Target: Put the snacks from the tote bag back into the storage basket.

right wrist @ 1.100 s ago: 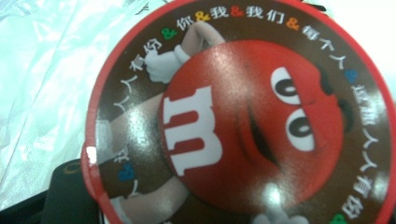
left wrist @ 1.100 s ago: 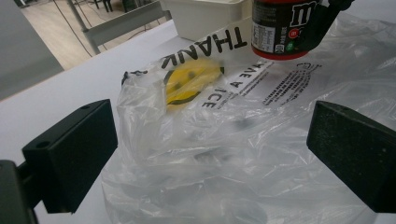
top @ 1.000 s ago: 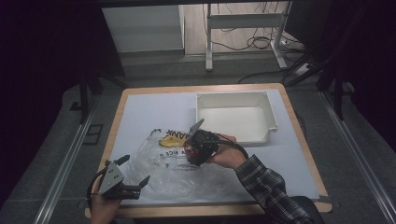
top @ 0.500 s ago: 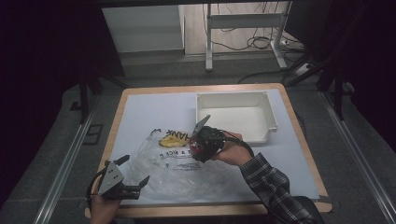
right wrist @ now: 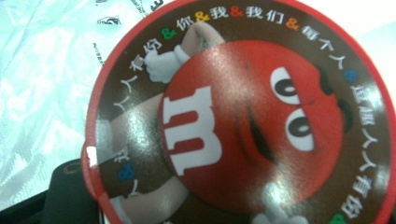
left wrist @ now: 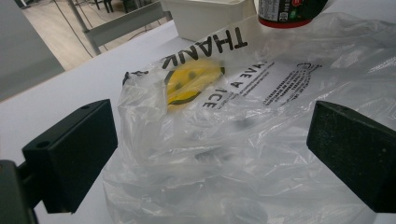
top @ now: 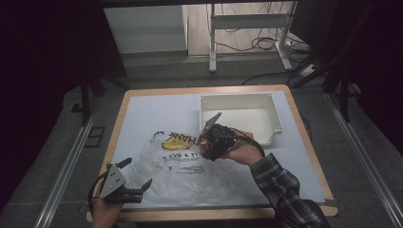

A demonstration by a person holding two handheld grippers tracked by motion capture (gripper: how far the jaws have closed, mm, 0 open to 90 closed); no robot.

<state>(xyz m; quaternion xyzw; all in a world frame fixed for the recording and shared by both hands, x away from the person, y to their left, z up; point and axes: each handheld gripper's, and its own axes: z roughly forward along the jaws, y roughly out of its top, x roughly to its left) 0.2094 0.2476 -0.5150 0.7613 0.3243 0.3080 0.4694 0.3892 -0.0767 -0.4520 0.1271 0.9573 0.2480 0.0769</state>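
since 1.0 s ago the right gripper (top: 209, 140) rose a bit toward the white bin (top: 274, 124), w/ the candy tub (right wrist: 238, 112) clamped, above the plastic bag (top: 183, 166). probably it goes in the bin: keep it level, release low. left gripper (top: 135, 178) wide open, empty, at the bag's edge.

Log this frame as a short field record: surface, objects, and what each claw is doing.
surface: white table top with wooden edge
bag: clear plastic bag, smiley print, lying crumpled
bin: white bin, far right, looks empty
left claw: left claw open, at the bag's near-left edge
right claw: right claw shut on candy container, above the bag
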